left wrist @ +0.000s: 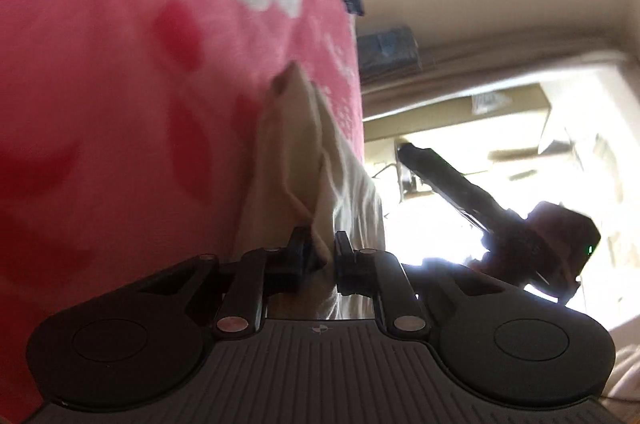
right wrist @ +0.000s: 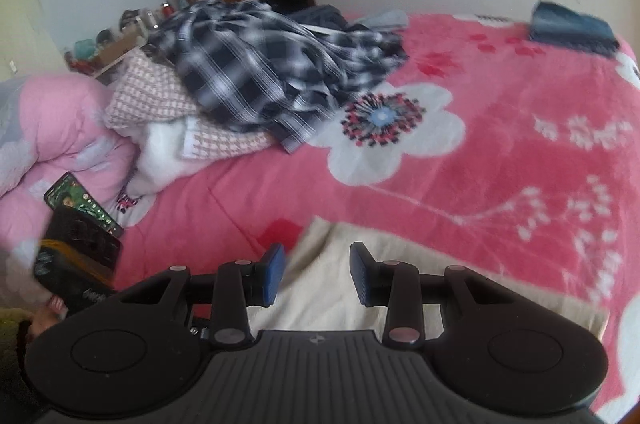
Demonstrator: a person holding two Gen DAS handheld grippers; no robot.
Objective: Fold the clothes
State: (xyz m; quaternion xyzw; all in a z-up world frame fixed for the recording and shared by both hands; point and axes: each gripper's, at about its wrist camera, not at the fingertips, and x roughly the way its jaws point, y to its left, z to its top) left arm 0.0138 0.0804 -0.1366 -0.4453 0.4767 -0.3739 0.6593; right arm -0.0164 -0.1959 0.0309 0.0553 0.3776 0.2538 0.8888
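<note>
Fig.: Two-gripper fold of a cream garment on a bed, mid-fold.

Left wrist view: left gripper (left wrist: 324, 256) is clenched on a bunched edge of the cream garment (left wrist: 296, 144); cloth runs up from between the narrow-set jaws and drapes against the pink floral blanket (left wrist: 120, 64). The view is strongly tilted (blanket fills the left side, bright window at right), which suggests the gripper is rolled over to carry its edge across the rest of the cloth. The other gripper shows as a dark, backlit shape at right; its jaw state can't be read from here.

Right wrist view: right gripper (right wrist: 316, 272) is released, blue pads (right wrist: 274, 274) apart w/ nothing between them, hovering just above the cream garment (right wrist: 360, 296), which lies flat on the blanket (right wrist: 500, 164) directly under the jaws. Probable reason: it is placed to pin or take the near edge while the left does the carrying.

Bkgd: a heap of unfolded clothes, plaid shirt (right wrist: 260, 64) on top of a pink-checked item (right wrist: 160, 96), sits well apart toward the bed's far left, w/ a folded dark-blue item (right wrist: 572, 30) at the far right corner. A phone (right wrist: 82, 204) rests on the pink quilt (right wrist: 60, 128).

Stage est.: fold begun, not finished.
</note>
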